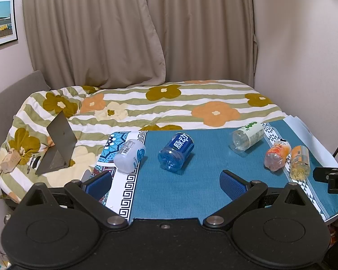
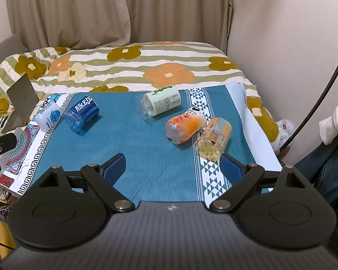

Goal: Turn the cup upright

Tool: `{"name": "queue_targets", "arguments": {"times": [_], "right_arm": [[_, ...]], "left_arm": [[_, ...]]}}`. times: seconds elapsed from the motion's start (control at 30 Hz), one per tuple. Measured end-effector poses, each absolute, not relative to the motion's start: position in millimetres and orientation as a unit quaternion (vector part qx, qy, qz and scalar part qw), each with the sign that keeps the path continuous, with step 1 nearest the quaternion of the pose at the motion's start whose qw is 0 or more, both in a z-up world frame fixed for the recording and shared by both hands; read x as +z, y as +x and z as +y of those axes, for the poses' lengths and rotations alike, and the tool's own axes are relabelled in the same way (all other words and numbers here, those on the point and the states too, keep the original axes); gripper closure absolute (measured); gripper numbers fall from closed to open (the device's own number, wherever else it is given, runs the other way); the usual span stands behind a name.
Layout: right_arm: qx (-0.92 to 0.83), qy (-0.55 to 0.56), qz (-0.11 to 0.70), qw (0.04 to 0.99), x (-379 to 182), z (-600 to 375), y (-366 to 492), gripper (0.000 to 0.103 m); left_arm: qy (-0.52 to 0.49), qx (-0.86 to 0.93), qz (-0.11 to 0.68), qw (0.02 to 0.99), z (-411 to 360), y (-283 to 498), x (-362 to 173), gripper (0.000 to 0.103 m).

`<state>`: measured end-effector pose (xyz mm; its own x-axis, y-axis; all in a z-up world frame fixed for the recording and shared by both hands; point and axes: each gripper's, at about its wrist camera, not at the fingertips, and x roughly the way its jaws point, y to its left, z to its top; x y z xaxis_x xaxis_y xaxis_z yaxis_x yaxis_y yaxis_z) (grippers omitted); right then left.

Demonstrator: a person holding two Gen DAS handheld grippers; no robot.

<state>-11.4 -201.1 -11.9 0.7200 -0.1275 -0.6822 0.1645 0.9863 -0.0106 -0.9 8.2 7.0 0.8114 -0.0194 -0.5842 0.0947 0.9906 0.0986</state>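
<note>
- Teal cloth covers the table, and on it five cut-down bottle cups lie on their sides, none upright yet.
- You hold both tools released and empty: the left gripper and the right gripper hang over the near edge with jaws spread wide, well short of any cup.
- By my reading you are at the approach step, before the first grasp.
- Nearest your left gripper is the blue cup, its label reading "脉动" in white; the white cup lies just beside it, print too small to read.
- Nearest your right gripper are the yellow cup and the orange cup, touching each other.
- The green-labelled cup lies farther back.
- Next, close across one cup's body and rotate it base-down.
</note>
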Motion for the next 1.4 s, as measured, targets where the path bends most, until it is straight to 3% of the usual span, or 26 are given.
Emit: {"name": "queue_targets", "arguments": {"times": [1.4], "right_arm": [[-0.077, 0.029, 0.372, 0.924, -13, -202, -10, 0.000]], "left_arm": [[0.076, -0.043, 0.309, 0.947, -4, 4, 6, 0.000]]}}
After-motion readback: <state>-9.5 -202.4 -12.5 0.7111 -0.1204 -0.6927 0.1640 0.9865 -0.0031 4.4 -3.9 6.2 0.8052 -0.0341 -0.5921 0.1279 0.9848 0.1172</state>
